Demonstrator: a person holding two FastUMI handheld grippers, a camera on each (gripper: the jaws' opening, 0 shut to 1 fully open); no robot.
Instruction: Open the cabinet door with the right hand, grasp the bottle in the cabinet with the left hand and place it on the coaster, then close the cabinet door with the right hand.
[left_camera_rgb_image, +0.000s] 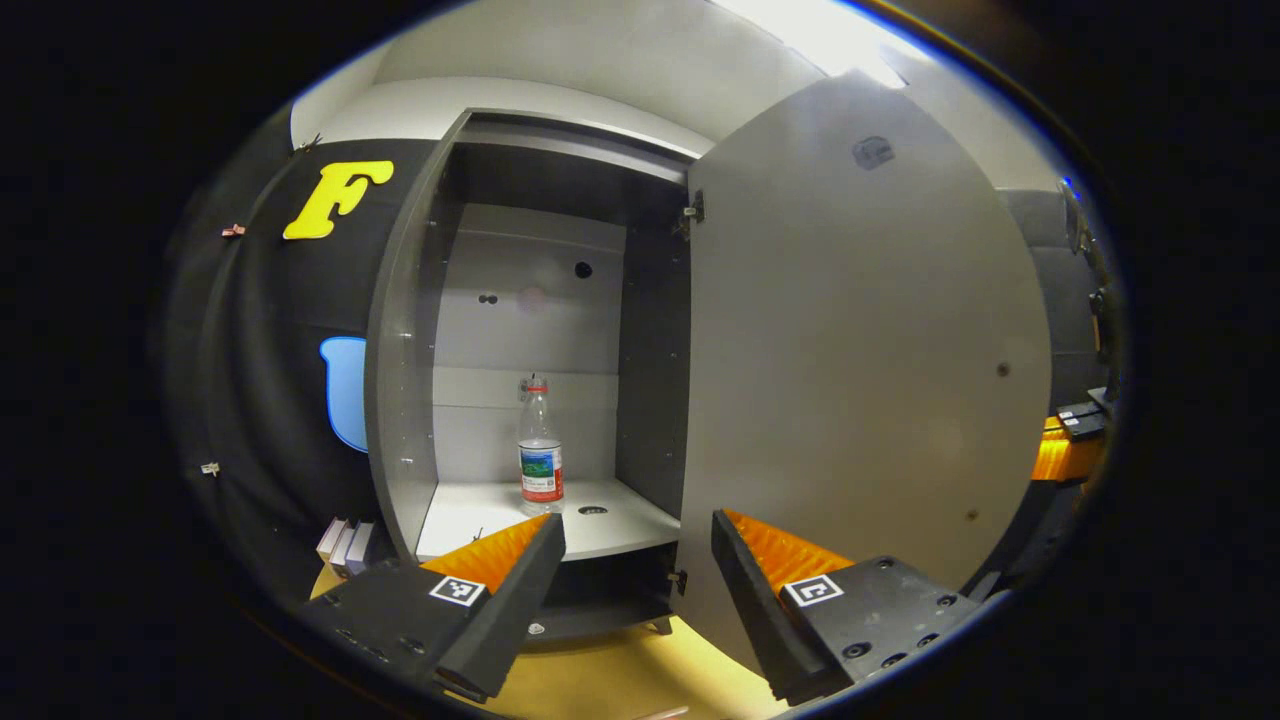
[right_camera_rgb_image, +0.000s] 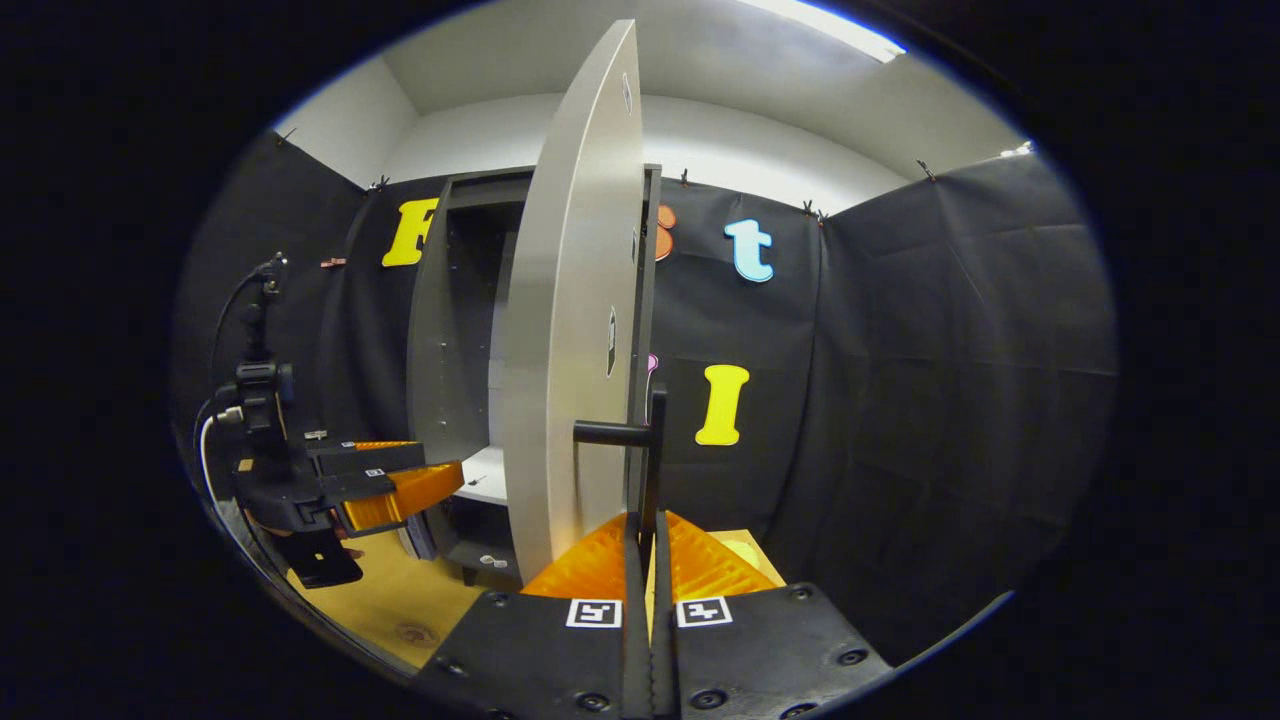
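Left gripper view: my left gripper (left_camera_rgb_image: 638, 560) is spread wide, holding nothing, fingers framing the open cabinet (left_camera_rgb_image: 405, 400) ahead. The cabinet door (left_camera_rgb_image: 860, 380) is swung out to the right of the opening, its inner face toward me. The water bottle (left_camera_rgb_image: 540, 450) stands upright on the pale shelf (left_camera_rgb_image: 620, 525) inside, red cap on, label around the lower half, well apart from my fingertips. A small dark round spot sits on the shelf just right of the bottle. Yellow tabletop (left_camera_rgb_image: 610, 680) below. Some flat items lean at the cabinet's lower left; can't tell what they are.

Right gripper view: my right gripper (right_camera_rgb_image: 648, 540) is pinched nearly closed on the vertical bar of the dark door handle (right_camera_rgb_image: 650, 440), both fingers pressing it. Here the door is seen edge-on, standing out from the cabinet. My left gripper shows at the left, jaws apart, pointing into the cabinet at shelf level, cables running up from it. A pale round coaster (right_camera_rgb_image: 742, 550) lies on the table just behind my right finger, partly hidden.
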